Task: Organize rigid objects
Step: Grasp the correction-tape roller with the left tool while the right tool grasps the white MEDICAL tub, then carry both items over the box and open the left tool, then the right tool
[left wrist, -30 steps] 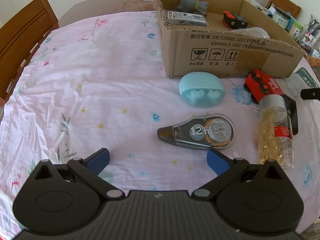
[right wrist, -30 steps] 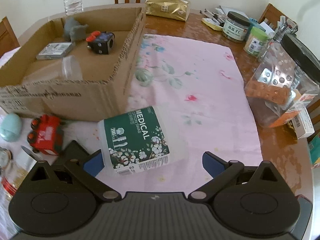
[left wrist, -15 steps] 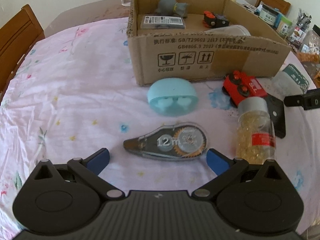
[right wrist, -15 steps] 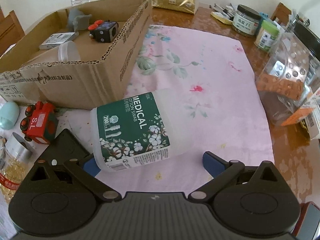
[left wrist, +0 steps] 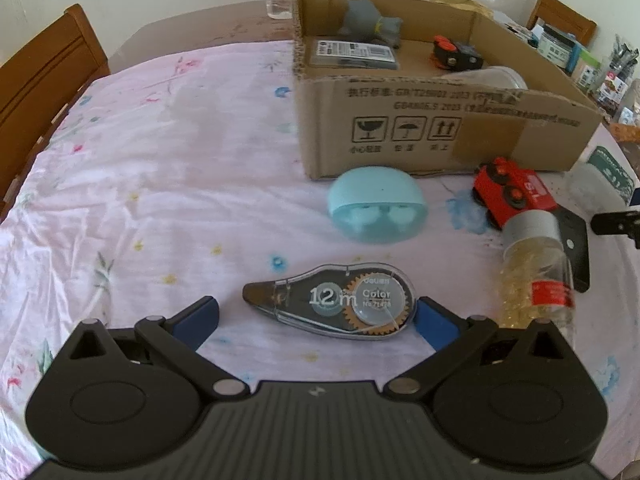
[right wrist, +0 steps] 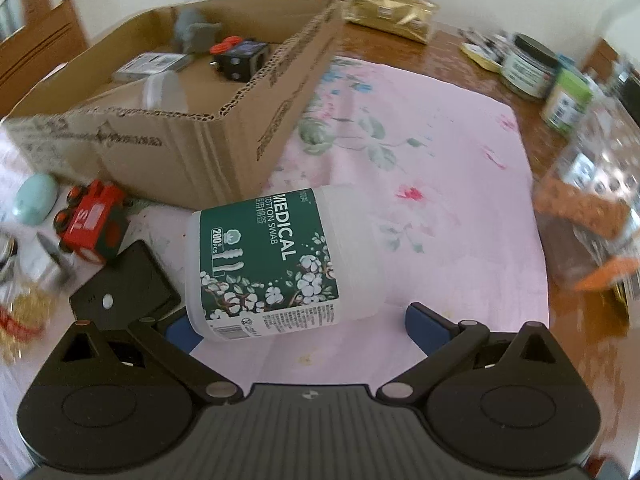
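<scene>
A cardboard box (left wrist: 440, 132) stands on the pink cloth, also in the right wrist view (right wrist: 192, 152), holding several small items. My left gripper (left wrist: 318, 314) is open, its jaws on either side of a correction tape dispenser (left wrist: 332, 304) lying flat. Beyond lie a light blue case (left wrist: 376, 208), a red toy vehicle (left wrist: 512, 194) and a vial of yellow beads (left wrist: 536, 268). My right gripper (right wrist: 300, 320) is open around a lying cotton swab jar (right wrist: 280, 272) with a green label; its left fingertip is hidden behind the jar.
A black flat device (right wrist: 124, 288) lies left of the jar. Wooden chairs (left wrist: 44, 76) stand at the table's left and back. Jars, a gold tissue pack (right wrist: 392, 16) and a clear container (right wrist: 592, 200) crowd the bare wood at the right.
My left gripper has moved forward, bringing the tape dispenser between its jaws. My right gripper has advanced onto the cotton swab jar. Both stayed open.
</scene>
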The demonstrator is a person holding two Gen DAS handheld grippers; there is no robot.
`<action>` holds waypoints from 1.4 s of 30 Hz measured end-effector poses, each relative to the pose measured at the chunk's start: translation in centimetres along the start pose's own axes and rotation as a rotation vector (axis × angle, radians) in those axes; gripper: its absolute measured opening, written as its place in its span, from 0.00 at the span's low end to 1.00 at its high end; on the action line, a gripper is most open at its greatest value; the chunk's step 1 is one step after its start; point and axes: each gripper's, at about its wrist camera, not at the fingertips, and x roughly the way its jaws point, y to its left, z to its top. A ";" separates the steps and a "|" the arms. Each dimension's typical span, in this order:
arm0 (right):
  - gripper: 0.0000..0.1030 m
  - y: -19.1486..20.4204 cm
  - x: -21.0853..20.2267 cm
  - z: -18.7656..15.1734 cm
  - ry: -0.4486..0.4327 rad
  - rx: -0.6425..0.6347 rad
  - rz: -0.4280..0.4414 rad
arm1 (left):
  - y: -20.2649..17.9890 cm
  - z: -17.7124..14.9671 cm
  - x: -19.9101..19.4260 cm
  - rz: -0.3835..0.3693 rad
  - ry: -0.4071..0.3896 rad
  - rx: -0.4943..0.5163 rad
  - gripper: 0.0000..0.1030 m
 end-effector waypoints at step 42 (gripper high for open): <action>0.86 1.2 0.8 3.0 0.061 -0.156 0.027 | -0.8 0.3 -0.1 -0.006 -0.041 0.006 0.87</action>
